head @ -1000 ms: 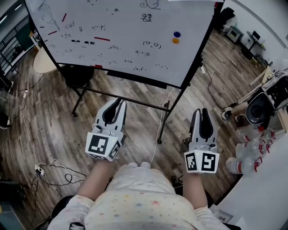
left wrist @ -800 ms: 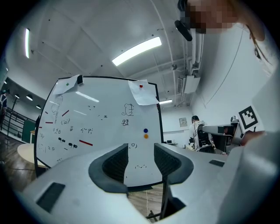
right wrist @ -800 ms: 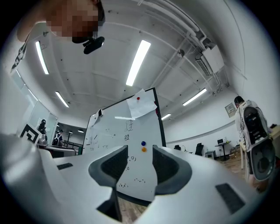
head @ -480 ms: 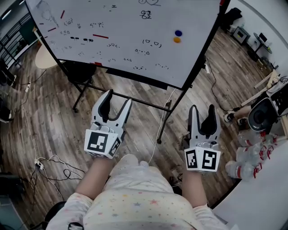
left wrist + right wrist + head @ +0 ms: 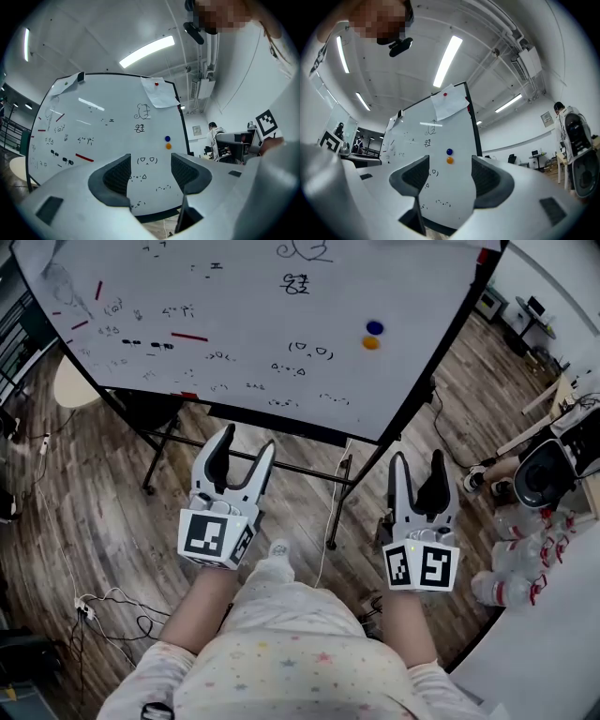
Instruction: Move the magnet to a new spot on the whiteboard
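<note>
The left hand-held gripper and the right hand-held gripper sit low in the frame, jaws spread apart and empty. On the right of the whiteboard, in the upper right of the frame, the blue magnet sits just above the orange magnet.

Under you runs a wood-plank floor in grey-brown boards. To your left, a tangle of dark cables lies on it around a small white power strip, and a thin white cord trails down the middle toward your feet. A pale round table sits at the far left edge. On your right, a cluster of clear plastic bottles with red caps lies just beside the edge of a white worktop, with a round black appliance behind them. Long ceiling light strips glow overhead, and a person in white stands well off in the background.
</note>
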A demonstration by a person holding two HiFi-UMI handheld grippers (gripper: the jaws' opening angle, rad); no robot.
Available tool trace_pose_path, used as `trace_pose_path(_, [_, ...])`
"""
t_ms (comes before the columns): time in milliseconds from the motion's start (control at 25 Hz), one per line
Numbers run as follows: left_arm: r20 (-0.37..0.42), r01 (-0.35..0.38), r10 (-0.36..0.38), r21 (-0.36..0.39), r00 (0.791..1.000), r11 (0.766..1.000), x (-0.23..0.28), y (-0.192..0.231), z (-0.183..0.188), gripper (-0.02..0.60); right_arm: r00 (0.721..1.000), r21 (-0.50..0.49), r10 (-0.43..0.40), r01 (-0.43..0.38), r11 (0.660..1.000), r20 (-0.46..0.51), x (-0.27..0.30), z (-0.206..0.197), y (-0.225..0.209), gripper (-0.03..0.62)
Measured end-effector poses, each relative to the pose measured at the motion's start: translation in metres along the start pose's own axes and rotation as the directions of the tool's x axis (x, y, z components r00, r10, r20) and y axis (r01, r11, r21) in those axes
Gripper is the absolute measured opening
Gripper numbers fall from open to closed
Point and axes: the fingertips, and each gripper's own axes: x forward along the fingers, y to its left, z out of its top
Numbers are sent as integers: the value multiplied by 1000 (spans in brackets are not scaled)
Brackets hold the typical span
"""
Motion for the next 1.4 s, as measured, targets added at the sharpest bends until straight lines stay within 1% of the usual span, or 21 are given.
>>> trace_pose_path(320, [24, 46, -47, 12, 999, 999, 62, 56, -3, 246, 999, -29, -42, 42, 999, 3, 71, -11, 14, 262])
trace_pose_path(520, [15, 58, -58, 35, 998, 998, 94, 78, -8, 247, 998, -44, -71, 71, 997, 0, 102, -19, 15, 252])
trace_pose_path(720, [26, 67, -68, 48, 997, 997, 119, 84, -11, 247, 996, -62, -84, 84, 995, 1, 131, -22, 7, 234])
trace_pose_path(1000, [28, 30, -31, 50, 999, 998, 144, 88, -10, 246, 998, -61, -60, 59, 996, -9, 166, -23, 0, 214])
trace_pose_path(1200, [35, 19, -21, 55, 999, 998, 158, 87, -8, 245, 998, -68, -46, 44, 997, -31, 186, -30, 2, 203])
trace_pose_path(1280, [30, 20, -21, 51, 999, 999, 161, 86, -11, 247, 998, -68, -42, 39, 997, -41, 192, -34, 3, 186])
trace_pose_path(1400, [22, 14, -15, 48, 1000, 999, 166, 86, -13, 245, 998, -81, -43, 39, 996, -49, 201, -39, 4, 178])
